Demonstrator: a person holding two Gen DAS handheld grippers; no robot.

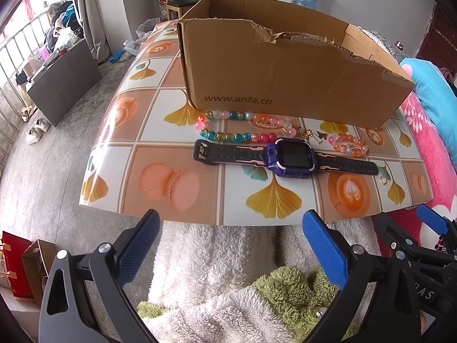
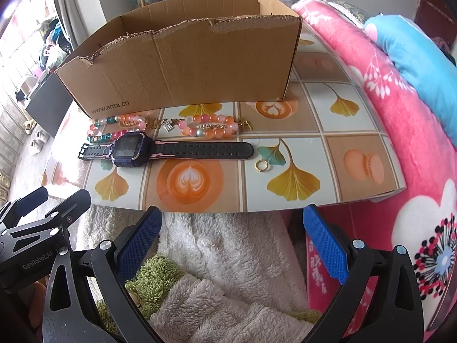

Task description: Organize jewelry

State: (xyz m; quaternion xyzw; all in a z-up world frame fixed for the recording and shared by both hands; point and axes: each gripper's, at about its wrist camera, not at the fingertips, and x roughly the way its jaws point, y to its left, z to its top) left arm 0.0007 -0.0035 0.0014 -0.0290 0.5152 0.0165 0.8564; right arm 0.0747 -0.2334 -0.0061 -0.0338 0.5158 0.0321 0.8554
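A purple watch lies flat on the tabletop, patterned with leaves and coffee cups, ahead of the left gripper, whose jaws are spread wide. Beaded bracelets lie just beyond it, a gold ring ahead of the right gripper, likewise spread. A cardboard box stands behind; grey floor lies left.

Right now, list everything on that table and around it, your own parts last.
cardboard box: one, brown, open top, back of table.
bead bracelets: two; multicoloured left of pink-orange one, both between box and watch.
watch: one, purple with black strap, flat, in front of bracelets.
ring: one, gold, beyond the watch strap's right end.
table: one, tile-patterned cover.
blanket: pink floral, right of table.
left claw: open, empty.
right claw: open, empty.
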